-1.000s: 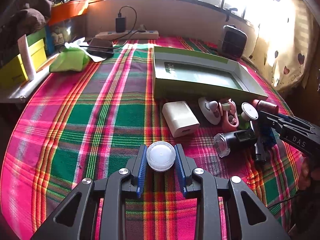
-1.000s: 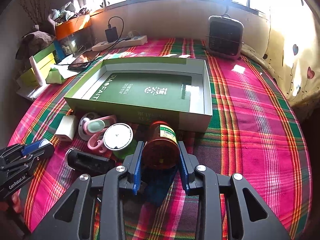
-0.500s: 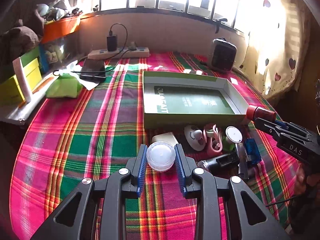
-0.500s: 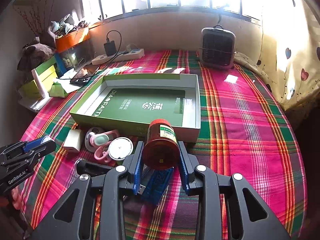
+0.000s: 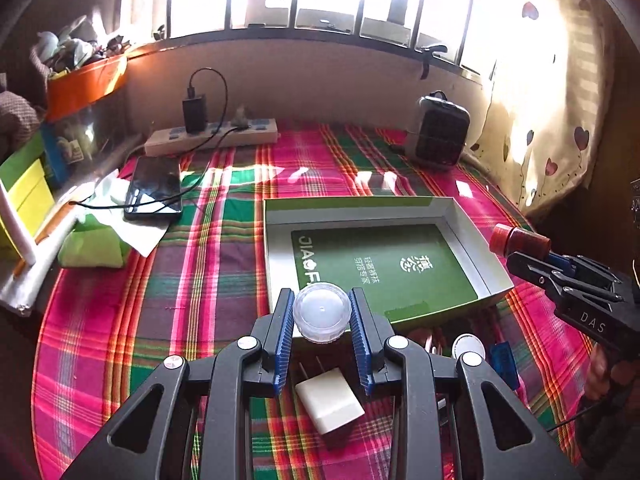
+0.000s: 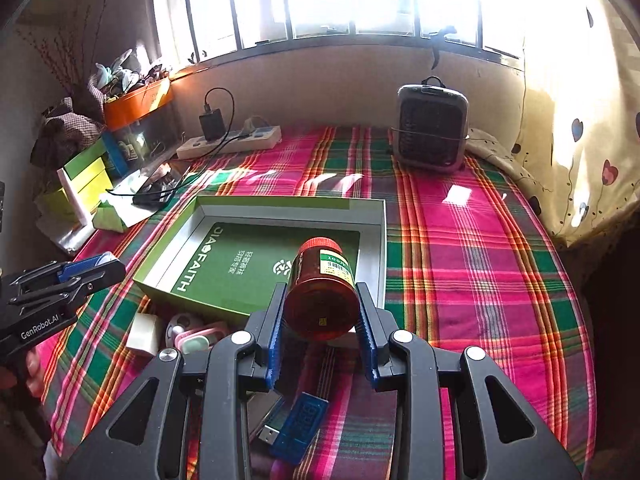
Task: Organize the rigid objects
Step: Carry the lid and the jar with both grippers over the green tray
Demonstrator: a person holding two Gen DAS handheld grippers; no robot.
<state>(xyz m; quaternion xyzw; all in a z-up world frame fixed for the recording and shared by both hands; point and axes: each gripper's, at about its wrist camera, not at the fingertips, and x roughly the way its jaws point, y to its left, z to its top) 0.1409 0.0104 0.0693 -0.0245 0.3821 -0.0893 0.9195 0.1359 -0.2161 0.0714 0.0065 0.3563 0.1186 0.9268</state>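
A: What do the left gripper (image 5: 322, 314) fingers hold?
B: A clear round plastic jar (image 5: 322, 312), above the open green cardboard box (image 5: 460, 220) near edge.

A: The right gripper (image 6: 322, 312)?
B: Clamped on an amber red-capped bottle (image 6: 322, 288) over that box, above the plaid-covered surface (image 6: 480, 260).

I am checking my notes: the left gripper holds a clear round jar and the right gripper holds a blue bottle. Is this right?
Not quite. The right gripper holds a red bottle, not a blue one, as the right wrist view shows. The left gripper does hold the clear round jar.
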